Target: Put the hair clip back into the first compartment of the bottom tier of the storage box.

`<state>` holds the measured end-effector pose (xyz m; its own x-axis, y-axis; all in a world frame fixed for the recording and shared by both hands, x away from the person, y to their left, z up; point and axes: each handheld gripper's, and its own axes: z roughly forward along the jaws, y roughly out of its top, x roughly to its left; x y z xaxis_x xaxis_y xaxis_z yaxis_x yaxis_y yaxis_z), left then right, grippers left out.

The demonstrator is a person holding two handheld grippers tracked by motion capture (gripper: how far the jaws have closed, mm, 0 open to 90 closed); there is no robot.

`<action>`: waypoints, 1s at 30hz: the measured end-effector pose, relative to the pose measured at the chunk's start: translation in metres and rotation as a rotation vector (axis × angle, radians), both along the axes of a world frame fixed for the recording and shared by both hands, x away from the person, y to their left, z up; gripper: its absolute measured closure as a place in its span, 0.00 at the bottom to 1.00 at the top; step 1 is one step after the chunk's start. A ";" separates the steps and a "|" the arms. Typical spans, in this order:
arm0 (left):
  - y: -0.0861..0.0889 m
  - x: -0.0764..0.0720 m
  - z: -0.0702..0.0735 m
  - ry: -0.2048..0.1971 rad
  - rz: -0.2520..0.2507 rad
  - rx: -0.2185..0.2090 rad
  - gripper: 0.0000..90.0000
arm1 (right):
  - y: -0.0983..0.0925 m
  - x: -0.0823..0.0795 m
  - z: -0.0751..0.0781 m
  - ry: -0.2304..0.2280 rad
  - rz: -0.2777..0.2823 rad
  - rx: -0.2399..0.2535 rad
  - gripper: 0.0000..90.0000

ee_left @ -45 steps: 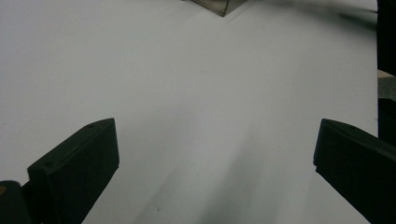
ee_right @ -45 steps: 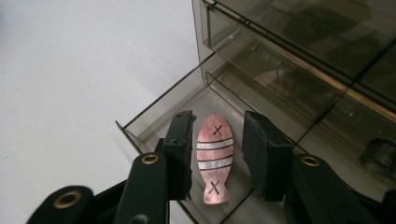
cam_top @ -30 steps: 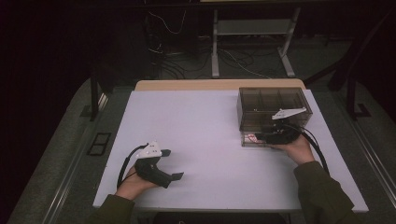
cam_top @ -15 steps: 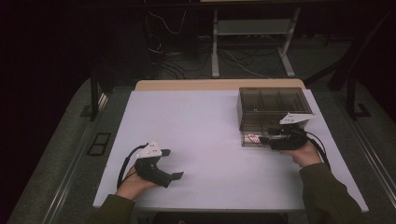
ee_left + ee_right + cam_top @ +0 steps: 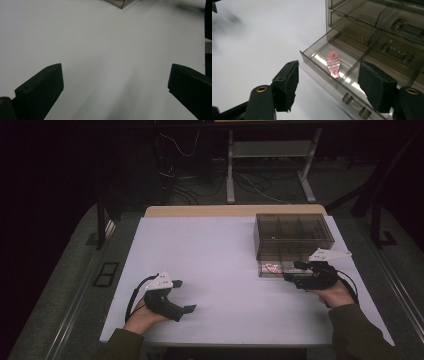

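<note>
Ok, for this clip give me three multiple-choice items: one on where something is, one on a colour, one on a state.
1. Where does the small fish-shaped piece lie?
A. In the pulled-out bottom drawer of the drawer box
B. On the bare table
C. Between the fingers of the left gripper

2. What colour is that piece?
A. Green
B. Pink with pale stripes
C. Plain black

3. How does the right gripper stand?
A. Shut on the piece
B. Shut on the drawer handle
C. Open, nothing between its fingers

Answers: 1 A, the right gripper view shows it inside the drawer's left compartment. 2 B, pink body with light bands. 3 C, its fingers, which have just been opening, stand apart in front of the drawer.
</note>
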<state>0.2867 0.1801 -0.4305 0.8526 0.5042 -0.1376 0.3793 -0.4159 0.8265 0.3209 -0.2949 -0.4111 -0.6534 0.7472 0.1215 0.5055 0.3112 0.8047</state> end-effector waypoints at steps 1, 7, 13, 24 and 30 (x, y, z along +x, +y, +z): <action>0.000 0.000 0.000 0.000 -0.001 -0.001 0.00 | -0.001 -0.003 -0.001 -0.003 -0.004 0.001 0.34; 0.000 0.000 0.000 -0.001 -0.003 0.002 0.00 | -0.004 -0.017 -0.010 -0.025 -0.017 -0.011 0.29; 0.000 0.000 0.000 0.001 -0.005 0.000 0.00 | -0.008 -0.028 -0.018 -0.038 -0.022 0.002 0.24; 0.000 0.000 -0.001 0.000 -0.002 0.003 0.00 | -0.008 -0.043 -0.024 -0.037 -0.011 0.007 0.21; 0.001 0.001 -0.002 -0.002 0.006 0.004 0.00 | -0.011 -0.051 -0.026 -0.040 -0.010 0.011 0.21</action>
